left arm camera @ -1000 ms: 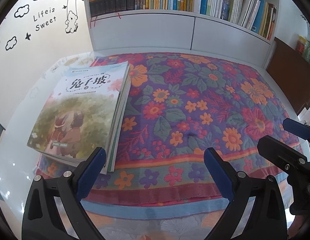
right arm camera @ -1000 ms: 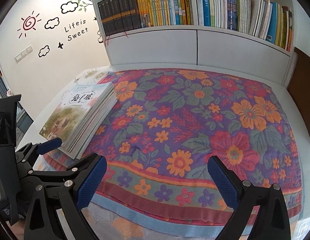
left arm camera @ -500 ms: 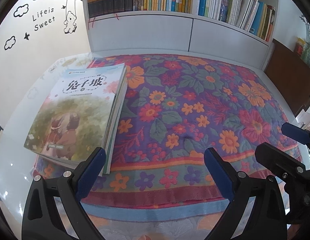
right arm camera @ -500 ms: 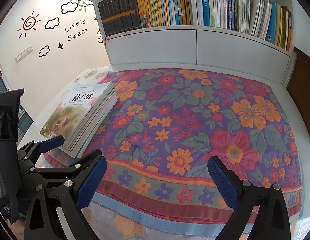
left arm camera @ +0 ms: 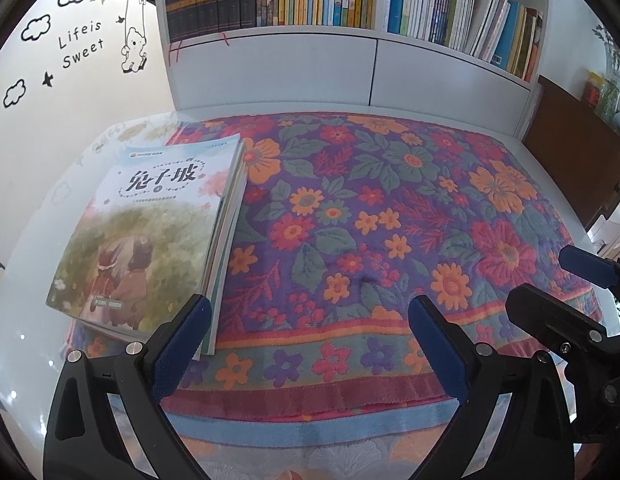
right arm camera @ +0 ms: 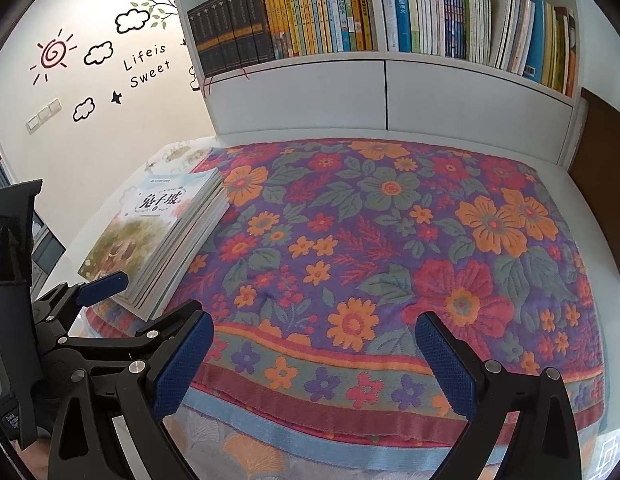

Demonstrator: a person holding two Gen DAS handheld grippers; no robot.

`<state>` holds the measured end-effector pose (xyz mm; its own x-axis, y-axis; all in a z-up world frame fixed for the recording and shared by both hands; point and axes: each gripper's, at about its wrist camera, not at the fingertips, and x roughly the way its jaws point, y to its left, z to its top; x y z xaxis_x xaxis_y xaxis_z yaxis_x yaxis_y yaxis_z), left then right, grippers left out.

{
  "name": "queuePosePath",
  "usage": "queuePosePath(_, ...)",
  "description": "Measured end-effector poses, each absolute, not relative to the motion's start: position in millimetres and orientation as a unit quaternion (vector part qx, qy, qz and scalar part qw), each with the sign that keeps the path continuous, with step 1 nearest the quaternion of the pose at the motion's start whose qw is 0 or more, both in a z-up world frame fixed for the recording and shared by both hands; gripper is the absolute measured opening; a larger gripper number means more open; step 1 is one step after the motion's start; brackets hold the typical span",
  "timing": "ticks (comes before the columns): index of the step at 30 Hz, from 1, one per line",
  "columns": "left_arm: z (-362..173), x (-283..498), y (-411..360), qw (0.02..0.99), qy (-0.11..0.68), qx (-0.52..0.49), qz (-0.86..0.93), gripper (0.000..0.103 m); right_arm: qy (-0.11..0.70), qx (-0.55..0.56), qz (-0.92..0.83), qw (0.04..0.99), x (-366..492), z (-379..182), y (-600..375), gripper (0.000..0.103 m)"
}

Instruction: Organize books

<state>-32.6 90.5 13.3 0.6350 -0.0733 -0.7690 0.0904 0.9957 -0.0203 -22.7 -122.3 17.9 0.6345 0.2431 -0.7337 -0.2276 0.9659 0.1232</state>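
Note:
A stack of several thin books (left arm camera: 150, 232) lies flat at the left edge of the flowered cloth (left arm camera: 390, 216); its top cover has a green meadow picture. The same stack (right arm camera: 158, 236) shows in the right wrist view. My left gripper (left arm camera: 310, 320) is open with nothing between its blue pads, and its left fingertip (left arm camera: 190, 320) hangs over the stack's near right corner. My right gripper (right arm camera: 314, 332) is open and empty above the cloth's front border, to the right of the stack. The left gripper (right arm camera: 106, 284) is visible in the right wrist view beside the stack.
A white bookshelf (right arm camera: 382, 92) stands behind the table with a full row of upright books (right arm camera: 350, 16). The cloth covers a white table (left arm camera: 26, 300). A wall with cloud decals (left arm camera: 78, 40) is at left, a brown cabinet (left arm camera: 570, 168) at right.
The left gripper has drifted slightly forward and left, so the book stack sits a little nearer its left fingertip. The right gripper has barely moved. Both stay open.

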Motion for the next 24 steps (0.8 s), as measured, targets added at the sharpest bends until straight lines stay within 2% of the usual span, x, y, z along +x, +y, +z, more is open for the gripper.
queuePosePath(24, 15.0, -31.7, 90.1, 0.906, 0.419, 0.009, -0.055, 0.099, 0.4, 0.0, 0.109, 0.91, -25.5, 21.6, -120.8, 0.1)
